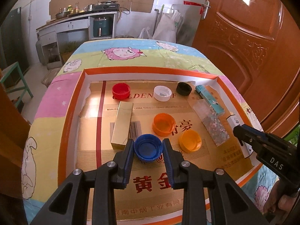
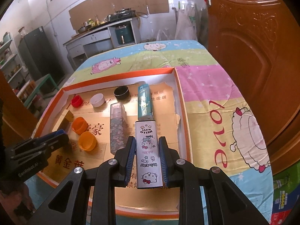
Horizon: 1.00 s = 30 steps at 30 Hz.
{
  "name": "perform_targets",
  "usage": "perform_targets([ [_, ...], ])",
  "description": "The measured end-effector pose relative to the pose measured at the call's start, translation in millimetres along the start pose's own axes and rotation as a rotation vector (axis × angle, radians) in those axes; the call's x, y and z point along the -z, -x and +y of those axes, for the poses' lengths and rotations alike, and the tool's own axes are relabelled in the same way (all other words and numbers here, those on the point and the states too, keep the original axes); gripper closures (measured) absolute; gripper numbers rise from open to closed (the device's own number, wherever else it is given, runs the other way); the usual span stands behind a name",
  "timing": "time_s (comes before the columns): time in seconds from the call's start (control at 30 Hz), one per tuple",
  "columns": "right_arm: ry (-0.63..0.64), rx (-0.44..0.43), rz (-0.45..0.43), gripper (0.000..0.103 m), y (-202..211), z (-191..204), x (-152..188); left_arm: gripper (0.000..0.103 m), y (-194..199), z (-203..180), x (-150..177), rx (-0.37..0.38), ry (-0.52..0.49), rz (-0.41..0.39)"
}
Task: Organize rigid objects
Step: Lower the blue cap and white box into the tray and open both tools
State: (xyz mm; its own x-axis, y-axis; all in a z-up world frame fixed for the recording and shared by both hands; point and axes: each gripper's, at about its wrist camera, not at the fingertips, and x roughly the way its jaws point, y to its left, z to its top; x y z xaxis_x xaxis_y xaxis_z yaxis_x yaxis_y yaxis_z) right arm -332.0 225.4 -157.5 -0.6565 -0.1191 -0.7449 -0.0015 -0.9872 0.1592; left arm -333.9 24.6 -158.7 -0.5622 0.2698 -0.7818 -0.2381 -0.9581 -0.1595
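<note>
Left gripper (image 1: 148, 146) fingers clamp the blue cap (image 1: 148, 148); right gripper (image 2: 147, 146) fingers grip the Hello Kitty box (image 2: 147, 150) lengthwise, pointing toward the teal box (image 2: 144, 101).

Six round plastic bottle caps (image 1: 148, 149) sit in the orange-rimmed tray (image 1: 150, 69): red, white, black far, orange, yellow, blue near. Four long rectangular boxes (image 2: 147, 151) join them.
</note>
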Motion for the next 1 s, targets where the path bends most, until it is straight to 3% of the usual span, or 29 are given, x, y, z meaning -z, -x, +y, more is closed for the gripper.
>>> perform_targets([
  [0.7,0.021,0.006,0.016,0.077,-16,5,1,0.072,-7,-3,-2,-0.020,-0.024,-0.010],
  [1.0,0.057,0.050,0.003,0.077,-20,9,0,0.072,-11,-5,-3,-0.043,-0.043,-0.023],
])
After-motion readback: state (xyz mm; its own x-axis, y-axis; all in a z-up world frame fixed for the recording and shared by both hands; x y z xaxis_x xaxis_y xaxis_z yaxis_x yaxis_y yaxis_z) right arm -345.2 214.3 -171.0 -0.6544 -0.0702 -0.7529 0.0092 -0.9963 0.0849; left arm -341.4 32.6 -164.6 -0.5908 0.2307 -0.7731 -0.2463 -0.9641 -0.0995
